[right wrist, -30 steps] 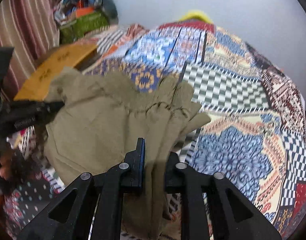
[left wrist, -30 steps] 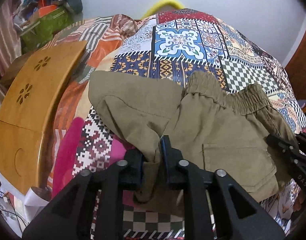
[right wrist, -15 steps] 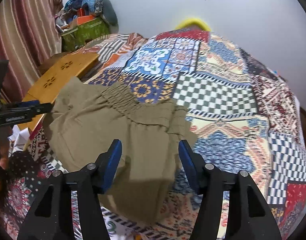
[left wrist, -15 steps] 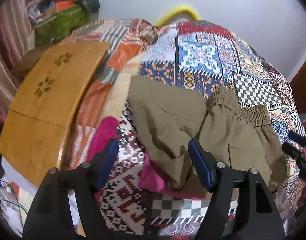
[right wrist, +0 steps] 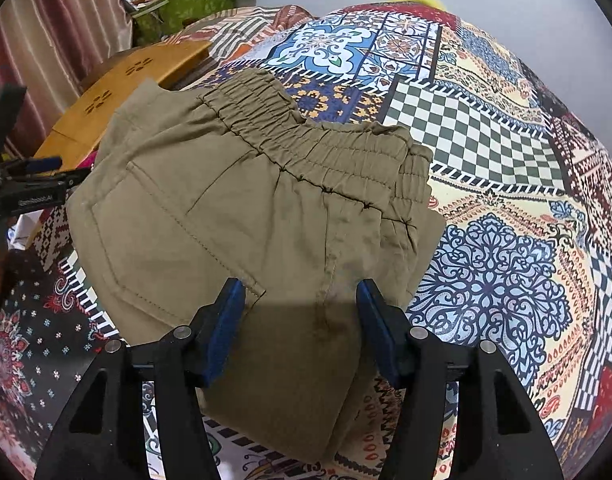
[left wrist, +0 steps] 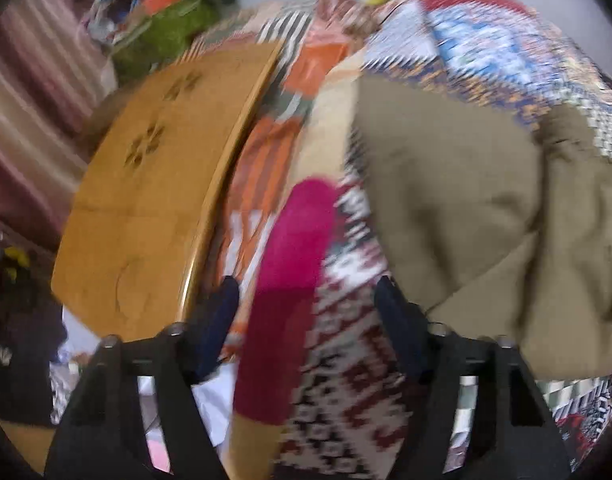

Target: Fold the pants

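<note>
Olive-khaki pants (right wrist: 245, 216) lie folded on the patchwork bedspread, elastic waistband toward the far side, a back pocket facing up. In the blurred left wrist view the pants (left wrist: 486, 208) fill the right side. My right gripper (right wrist: 299, 308) is open and empty, its jaws spread just above the near edge of the pants. My left gripper (left wrist: 306, 304) is open and empty over the bedspread, left of the pants; it also shows at the left edge of the right wrist view (right wrist: 33, 188).
A wooden lap table (right wrist: 117, 92) stands at the bed's left edge, also in the left wrist view (left wrist: 145, 200). A green box with clutter (right wrist: 185, 4) sits behind it by a striped curtain (right wrist: 45, 40). The patterned bedspread (right wrist: 486, 152) stretches right and far.
Both grippers let go of the pants and opened a second ago. They have since drawn back; the left one has swung left toward the wooden table. The pants now lie flat.
</note>
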Demonstrator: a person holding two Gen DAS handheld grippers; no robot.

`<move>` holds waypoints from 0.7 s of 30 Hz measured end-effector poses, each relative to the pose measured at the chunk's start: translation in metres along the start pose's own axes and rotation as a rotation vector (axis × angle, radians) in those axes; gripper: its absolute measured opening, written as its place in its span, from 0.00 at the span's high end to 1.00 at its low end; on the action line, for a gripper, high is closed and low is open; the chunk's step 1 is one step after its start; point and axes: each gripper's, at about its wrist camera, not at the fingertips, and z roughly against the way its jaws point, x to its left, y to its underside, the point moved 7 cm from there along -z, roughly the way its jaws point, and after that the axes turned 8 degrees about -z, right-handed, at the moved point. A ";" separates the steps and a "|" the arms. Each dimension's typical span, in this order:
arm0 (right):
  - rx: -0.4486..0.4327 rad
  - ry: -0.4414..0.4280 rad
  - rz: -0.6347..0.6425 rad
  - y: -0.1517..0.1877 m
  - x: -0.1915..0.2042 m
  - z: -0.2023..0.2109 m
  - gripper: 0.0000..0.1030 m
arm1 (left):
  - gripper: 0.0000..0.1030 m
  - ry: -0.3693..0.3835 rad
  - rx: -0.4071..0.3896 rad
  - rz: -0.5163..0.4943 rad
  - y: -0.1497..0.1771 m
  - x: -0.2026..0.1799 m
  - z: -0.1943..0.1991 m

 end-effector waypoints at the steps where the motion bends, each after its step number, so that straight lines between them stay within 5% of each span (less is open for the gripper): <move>1: -0.003 0.002 0.001 0.001 0.001 0.001 0.47 | 0.47 0.037 0.009 0.019 0.003 0.003 0.000; 11: -0.134 -0.061 -0.063 -0.014 -0.001 0.072 0.47 | 0.46 0.168 -0.206 0.043 -0.004 -0.016 0.098; 21: -0.424 -0.086 -0.086 -0.015 -0.002 0.228 0.47 | 0.34 0.258 -0.541 -0.018 0.002 -0.060 0.293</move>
